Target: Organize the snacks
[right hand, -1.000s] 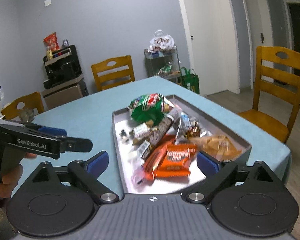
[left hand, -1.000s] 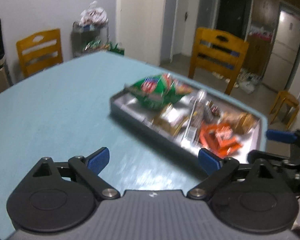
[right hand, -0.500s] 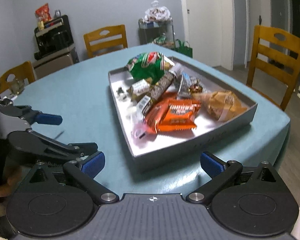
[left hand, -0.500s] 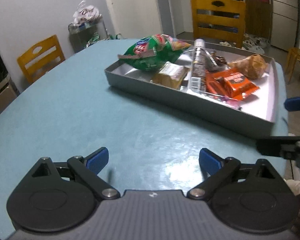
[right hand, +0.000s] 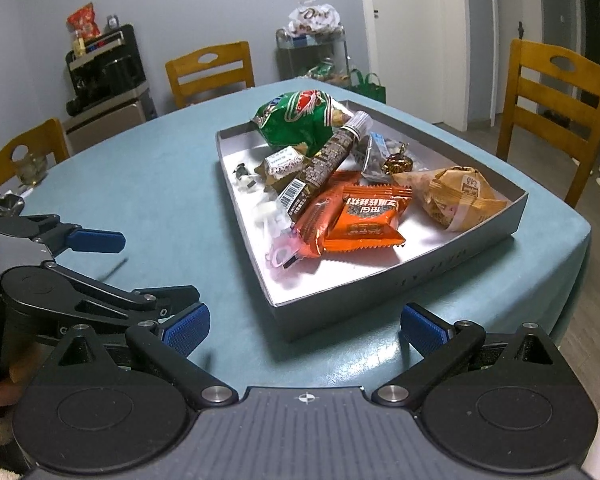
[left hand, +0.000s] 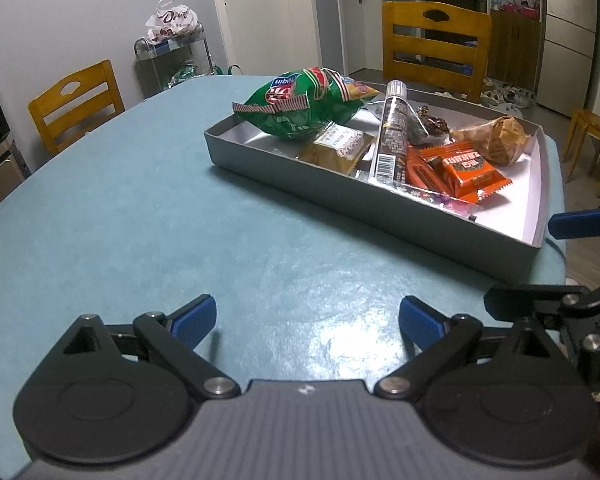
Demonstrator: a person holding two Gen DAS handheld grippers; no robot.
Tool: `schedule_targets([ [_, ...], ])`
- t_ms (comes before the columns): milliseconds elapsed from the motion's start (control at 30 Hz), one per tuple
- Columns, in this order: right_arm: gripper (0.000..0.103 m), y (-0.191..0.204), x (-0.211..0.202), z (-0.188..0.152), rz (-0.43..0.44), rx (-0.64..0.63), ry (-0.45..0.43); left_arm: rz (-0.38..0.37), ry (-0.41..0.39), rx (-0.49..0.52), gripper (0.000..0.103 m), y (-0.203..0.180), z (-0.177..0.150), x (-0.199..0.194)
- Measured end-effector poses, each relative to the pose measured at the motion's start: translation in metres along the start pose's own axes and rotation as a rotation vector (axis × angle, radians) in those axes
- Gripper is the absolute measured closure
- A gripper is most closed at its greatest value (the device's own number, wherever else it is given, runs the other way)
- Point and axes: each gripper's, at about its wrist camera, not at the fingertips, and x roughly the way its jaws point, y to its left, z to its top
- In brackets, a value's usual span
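Your left gripper (left hand: 307, 320) and right gripper (right hand: 305, 327) both sit spread wide and empty at the bottom of frame. Mid-frame, the snacks (right hand: 364, 216) lie heaped in the gray tray (right hand: 400, 280); grab carelessly and the overlapping orange packets (left hand: 472, 172) could drag neighbours out.

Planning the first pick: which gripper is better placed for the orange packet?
Right, probably. The right gripper faces the tray's near corner, orange packet just beyond; the left gripper sits over bare table.
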Motion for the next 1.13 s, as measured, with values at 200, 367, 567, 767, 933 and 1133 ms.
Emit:
schedule_targets([
  [200, 0.0, 0.001, 0.001, 0.0013, -0.002, -0.003, 0.002, -0.002, 0.001, -0.001, 0.004, 0.0002, 0.0004, 0.0009],
  [367, 0.0, 0.0009, 0.0011, 0.0014, -0.001, -0.003, 0.003, -0.003, 0.001, -0.002, 0.004, 0.0003, 0.0004, 0.0007],
  [567, 0.0, 0.0009, 0.0035, 0.0006, -0.001, -0.003, 0.007, -0.003, 0.001, -0.002, 0.004, 0.0004, 0.0003, 0.0008],
  [767, 0.0, 0.001, 0.0037, 0.0005, -0.001, -0.003, 0.009, -0.003, 0.001, -0.002, 0.004, 0.0004, 0.0003, 0.0007],
  [933, 0.0, 0.0004, 0.0052, -0.0008, -0.001, -0.004, 0.011, -0.003, -0.002, 0.005, 0.004, 0.0005, 0.0005, 0.0008],
  [1133, 0.0, 0.0, 0.0065, -0.0017, -0.003, -0.006, 0.011, -0.004, -0.005, 0.01, 0.004, -0.0005, 0.0003, 0.001],
])
